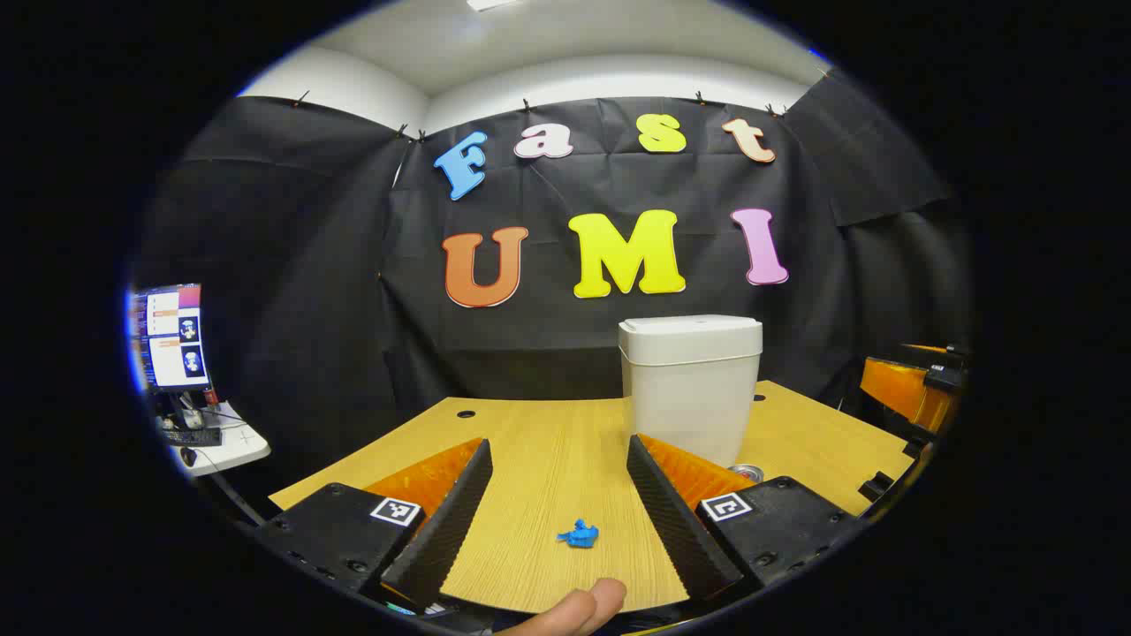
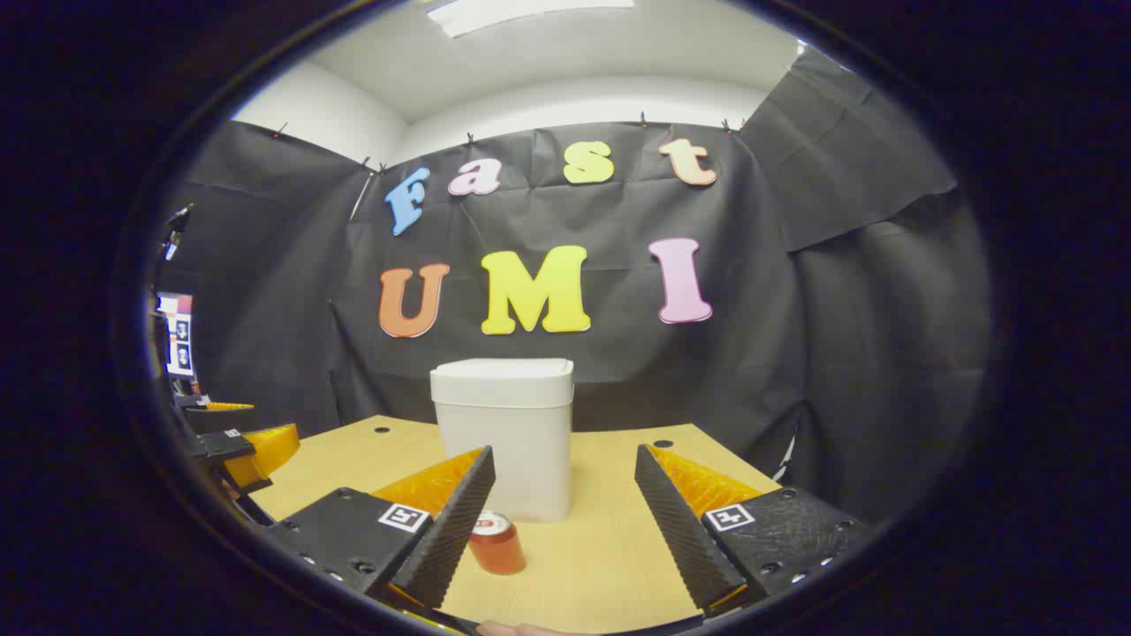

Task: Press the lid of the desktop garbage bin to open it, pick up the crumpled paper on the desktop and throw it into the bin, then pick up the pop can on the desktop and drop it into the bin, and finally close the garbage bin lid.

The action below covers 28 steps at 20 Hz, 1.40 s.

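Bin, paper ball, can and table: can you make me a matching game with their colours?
Things:
1. garbage bin
2. crumpled paper
3. pop can
4. desktop

Colours:
A. blue
B. light wood
C. white
D. red

Pairs: 1-C, 2-A, 3-D, 4-B.

The bin stands at the back of the desktop with its lid shut. The paper lies between the open left tongs. The can stands upright in front of the bin, beside the left finger of the open right tongs.
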Each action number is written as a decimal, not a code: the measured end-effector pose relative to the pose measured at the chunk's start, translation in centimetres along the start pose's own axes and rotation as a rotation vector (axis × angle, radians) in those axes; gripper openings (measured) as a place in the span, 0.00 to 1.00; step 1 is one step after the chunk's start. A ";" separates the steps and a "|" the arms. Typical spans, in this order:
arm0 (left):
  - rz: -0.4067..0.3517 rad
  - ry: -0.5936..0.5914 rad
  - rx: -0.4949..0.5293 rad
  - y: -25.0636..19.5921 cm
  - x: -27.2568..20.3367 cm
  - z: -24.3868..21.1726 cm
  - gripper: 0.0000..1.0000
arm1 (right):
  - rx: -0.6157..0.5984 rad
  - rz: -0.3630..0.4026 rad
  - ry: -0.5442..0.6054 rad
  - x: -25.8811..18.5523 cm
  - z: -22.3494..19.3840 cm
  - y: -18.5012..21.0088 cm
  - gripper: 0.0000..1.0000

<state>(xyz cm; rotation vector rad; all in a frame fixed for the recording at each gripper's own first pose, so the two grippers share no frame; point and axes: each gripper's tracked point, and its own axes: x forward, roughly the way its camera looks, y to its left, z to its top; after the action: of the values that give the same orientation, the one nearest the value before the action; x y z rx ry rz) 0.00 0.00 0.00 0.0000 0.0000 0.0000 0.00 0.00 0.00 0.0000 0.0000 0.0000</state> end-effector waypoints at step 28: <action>0.030 0.038 -0.007 2.3 1.0 -0.9 0.99 | -0.070 0.002 0.018 2.0 0.6 1.3 0.98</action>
<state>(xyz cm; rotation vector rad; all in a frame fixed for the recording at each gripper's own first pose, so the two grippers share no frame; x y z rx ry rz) 0.98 2.28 -0.88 -0.0073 0.0382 0.0304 2.04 1.34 0.63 -0.0704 0.0179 0.0024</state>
